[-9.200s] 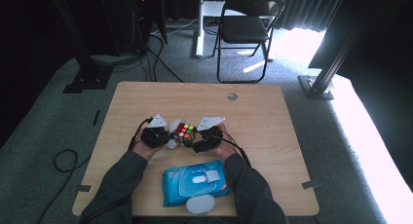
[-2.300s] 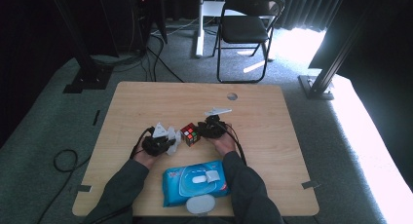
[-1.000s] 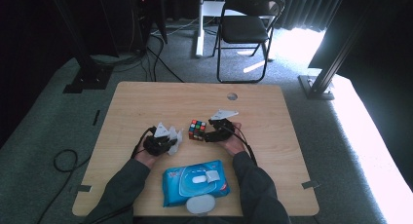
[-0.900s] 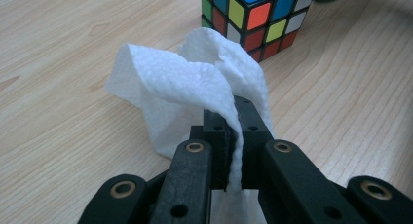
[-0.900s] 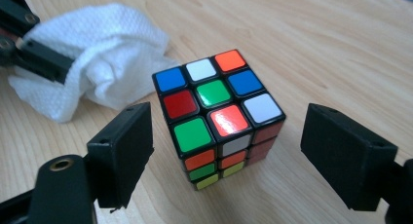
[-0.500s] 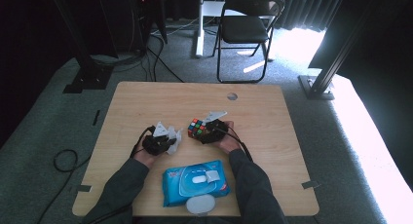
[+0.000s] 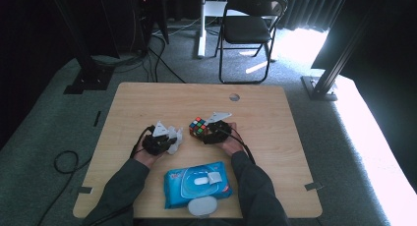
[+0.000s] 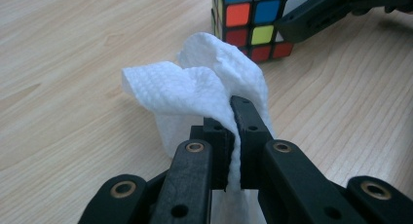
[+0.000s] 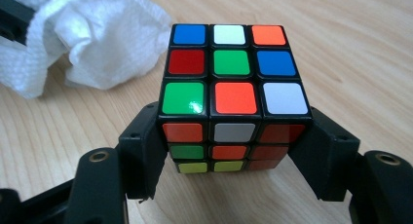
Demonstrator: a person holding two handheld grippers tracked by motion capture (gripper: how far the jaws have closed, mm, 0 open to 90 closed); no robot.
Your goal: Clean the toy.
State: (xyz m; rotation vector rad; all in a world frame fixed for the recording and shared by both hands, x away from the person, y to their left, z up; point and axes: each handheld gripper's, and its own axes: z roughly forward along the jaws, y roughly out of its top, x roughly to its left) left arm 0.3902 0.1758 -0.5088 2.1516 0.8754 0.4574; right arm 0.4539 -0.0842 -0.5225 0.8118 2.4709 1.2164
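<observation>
Right gripper view: right gripper (image 9: pixel 234 151) jaws have just been closing and now bear on both sides of the puzzle cube (image 9: pixel 234 78), which stands on the wooden table (image 9: pixel 350 34). Left gripper view: left gripper (image 8: pixel 233 136) is clamped on a crumpled white wipe (image 8: pixel 195 87). Cube sits just beyond the wipe, close but apart.

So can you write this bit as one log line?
left gripper: shut on crumpled white wipe | right gripper: jaws just closing, around multicoloured puzzle cube | cube on wooden table
</observation>
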